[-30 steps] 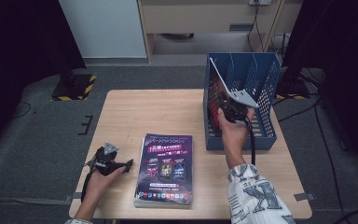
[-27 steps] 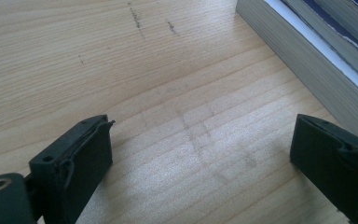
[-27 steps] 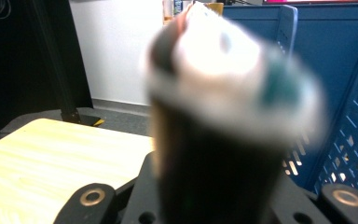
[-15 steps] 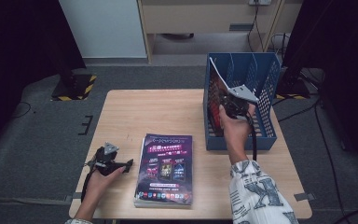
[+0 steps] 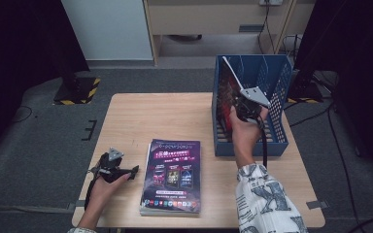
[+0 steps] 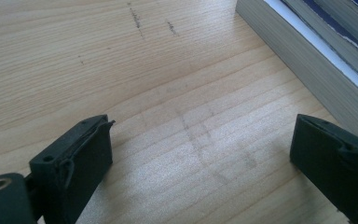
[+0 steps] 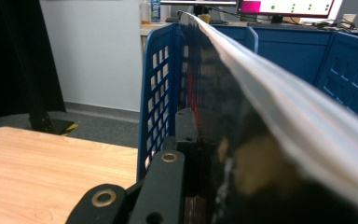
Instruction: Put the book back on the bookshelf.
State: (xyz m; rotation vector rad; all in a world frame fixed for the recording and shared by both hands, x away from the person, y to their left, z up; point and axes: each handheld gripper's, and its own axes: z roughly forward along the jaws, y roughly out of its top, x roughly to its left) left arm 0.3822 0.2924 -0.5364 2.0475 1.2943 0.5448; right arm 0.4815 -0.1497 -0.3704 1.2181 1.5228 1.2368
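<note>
We see our right gripper [image 5: 239,99] clamped on a glossy magazine [image 5: 229,85], which stands on edge, tilted, inside the blue file rack [image 5: 277,141] against its left wall. Our left gripper [image 5: 132,171] rests on the wooden table [image 5: 175,116], jaws spread wide with nothing between them, just beside the stack of magazines [image 5: 172,177].

A glossy dark-covered magazine [image 5: 232,86] is held upright, slightly tilted, on edge inside the blue slotted file rack [image 5: 278,141], against its left wall. Its pale page edges [image 7: 279,93] are seen fanning slightly. The rack is set on the table's right side.
</note>
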